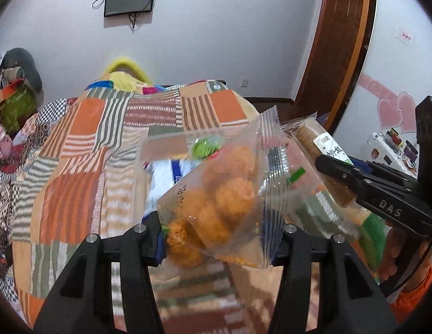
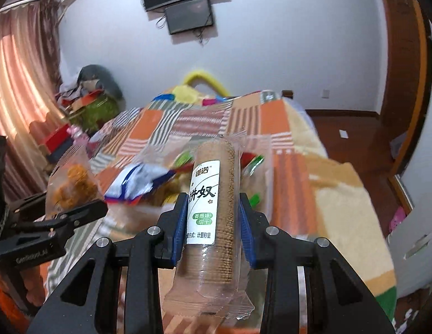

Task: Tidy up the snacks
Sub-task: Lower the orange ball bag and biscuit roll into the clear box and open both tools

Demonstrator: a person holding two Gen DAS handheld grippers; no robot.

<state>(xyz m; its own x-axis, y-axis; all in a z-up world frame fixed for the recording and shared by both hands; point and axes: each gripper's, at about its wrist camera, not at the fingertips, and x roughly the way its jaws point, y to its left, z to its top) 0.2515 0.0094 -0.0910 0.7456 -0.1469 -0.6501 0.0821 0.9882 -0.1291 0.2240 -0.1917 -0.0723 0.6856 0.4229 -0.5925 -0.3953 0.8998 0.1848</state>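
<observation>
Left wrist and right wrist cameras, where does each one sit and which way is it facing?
Left wrist: on the left gripper, looking over its clear bag of orange snacks; the right gripper and a hand show.
Right wrist: on the right gripper, facing its biscuit sleeve.
Shared: patchwork bedspread, wall screens.

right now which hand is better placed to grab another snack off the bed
Neither is free. The left gripper holds the clear bag of orange snacks; the right gripper clamps the cracker sleeve. One must unload first.

Snack pile [image 2: 160,183] behind cracker sleeve [image 2: 213,211] blurred.
</observation>
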